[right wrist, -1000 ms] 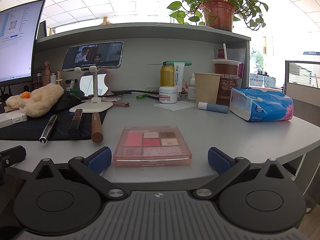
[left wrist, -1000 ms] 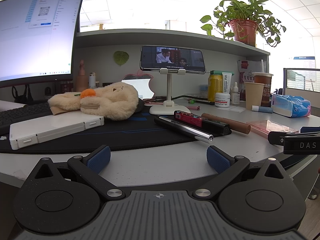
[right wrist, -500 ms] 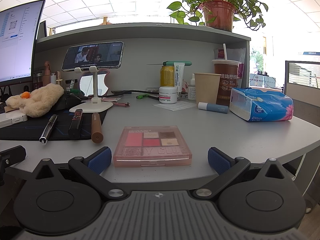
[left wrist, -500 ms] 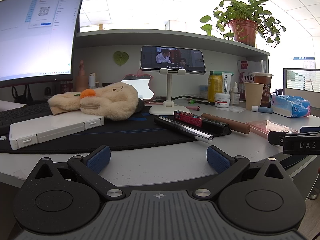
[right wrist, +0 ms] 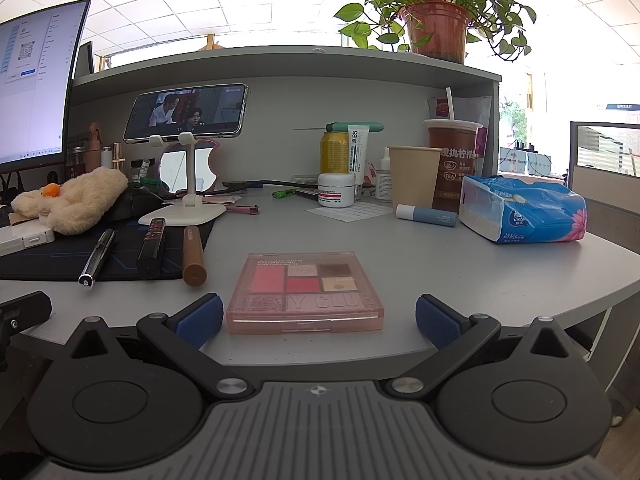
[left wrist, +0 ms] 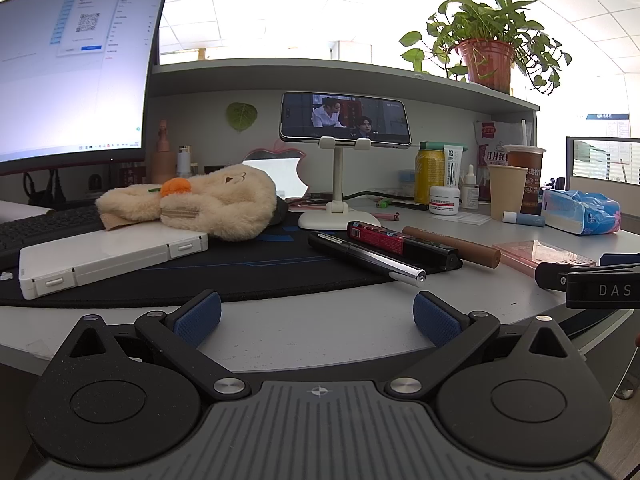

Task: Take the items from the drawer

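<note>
At the desk's front edge, your pink palette (right wrist: 305,288) lies between the wide-apart jaws of your empty right gripper (right wrist: 319,316); your left gripper (left wrist: 317,314) also gapes empty. No drawer shows. Close carelessly and the palette could skid off the smooth grey desk (right wrist: 460,256) in this bright office.

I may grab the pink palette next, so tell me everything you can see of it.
The palette is a flat, square, clear pink plastic case lying closed on the grey desk, near its front edge. Through the lid show five pans: pinks, red, beige, brown. Raised lettering runs along the lid's front. It lies centred before the open right gripper, not touched by its fingers. A brown tube lies apart to its left.
</note>
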Available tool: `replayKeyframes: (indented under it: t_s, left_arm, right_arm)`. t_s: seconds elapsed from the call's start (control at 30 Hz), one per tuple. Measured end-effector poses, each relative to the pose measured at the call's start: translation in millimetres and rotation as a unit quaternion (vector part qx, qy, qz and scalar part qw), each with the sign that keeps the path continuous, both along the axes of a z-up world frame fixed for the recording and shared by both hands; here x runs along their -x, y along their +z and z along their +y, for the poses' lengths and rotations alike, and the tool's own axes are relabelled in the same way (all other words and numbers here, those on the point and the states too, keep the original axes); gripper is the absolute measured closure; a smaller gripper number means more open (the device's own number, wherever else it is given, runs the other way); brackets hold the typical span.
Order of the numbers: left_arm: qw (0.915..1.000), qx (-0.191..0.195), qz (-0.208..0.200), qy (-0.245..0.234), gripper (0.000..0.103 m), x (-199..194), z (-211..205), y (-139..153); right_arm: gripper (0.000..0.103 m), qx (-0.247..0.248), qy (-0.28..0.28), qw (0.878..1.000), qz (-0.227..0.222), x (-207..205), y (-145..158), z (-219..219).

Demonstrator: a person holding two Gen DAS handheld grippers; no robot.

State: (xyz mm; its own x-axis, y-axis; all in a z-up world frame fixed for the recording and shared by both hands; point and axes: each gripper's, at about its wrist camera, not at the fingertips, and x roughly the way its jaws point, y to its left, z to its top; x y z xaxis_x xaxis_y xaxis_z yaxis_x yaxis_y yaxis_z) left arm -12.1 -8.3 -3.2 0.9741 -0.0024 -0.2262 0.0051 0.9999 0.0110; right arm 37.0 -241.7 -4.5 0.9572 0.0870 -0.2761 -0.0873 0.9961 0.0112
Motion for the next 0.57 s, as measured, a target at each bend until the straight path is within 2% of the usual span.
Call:
replayKeyframes:
  t_s: [0.57]
  left_arm:
    - [1.0,0.0,-0.002,-0.002,0.0,-3.1,3.9,-1.0]
  right_arm:
    - [0.0,0.0,0.0,1.0,0.0,0.1,0.1,0.0]
